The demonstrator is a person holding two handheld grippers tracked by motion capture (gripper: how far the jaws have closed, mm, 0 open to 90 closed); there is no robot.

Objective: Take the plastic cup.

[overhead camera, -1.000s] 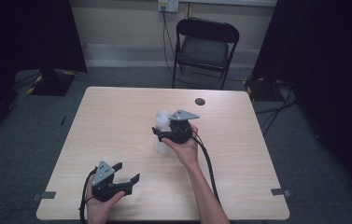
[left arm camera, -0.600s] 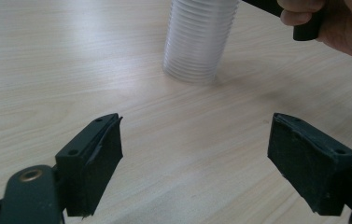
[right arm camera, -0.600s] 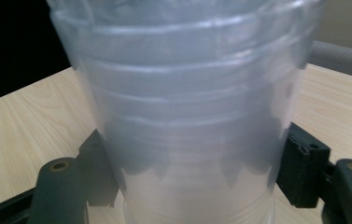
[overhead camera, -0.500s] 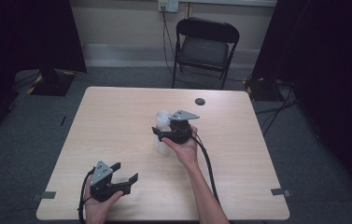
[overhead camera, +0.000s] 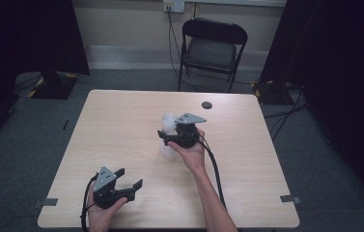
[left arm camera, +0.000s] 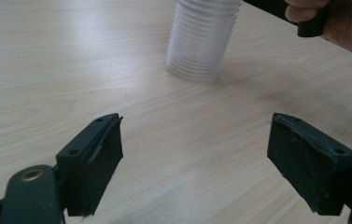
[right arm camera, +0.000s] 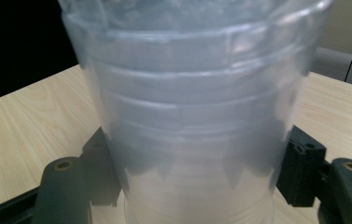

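In the high view, a light wooden table [overhead camera: 121, 125] is seen from above, with a black folding chair [overhead camera: 212, 48] behind it and a small dark disc [overhead camera: 207, 105] near the far edge. A stack of clear plastic cups [overhead camera: 168, 135] stands upright near the table's middle. The right gripper [overhead camera: 166, 137] is held against the stack by the right hand [overhead camera: 191, 152]. The left gripper [overhead camera: 129, 179] is held by the left hand [overhead camera: 103, 210] near the front left edge, well apart from the cups, its jaws spread.

In the left gripper view, the jaws are seen wide apart with bare table between them; the ribbed cups [left arm camera: 201, 39] stand ahead, the right hand [left arm camera: 341, 23] beside them.

In the right gripper view, the cups [right arm camera: 192, 116] are seen close up between the two jaws, which are pressed to either side of the stack.
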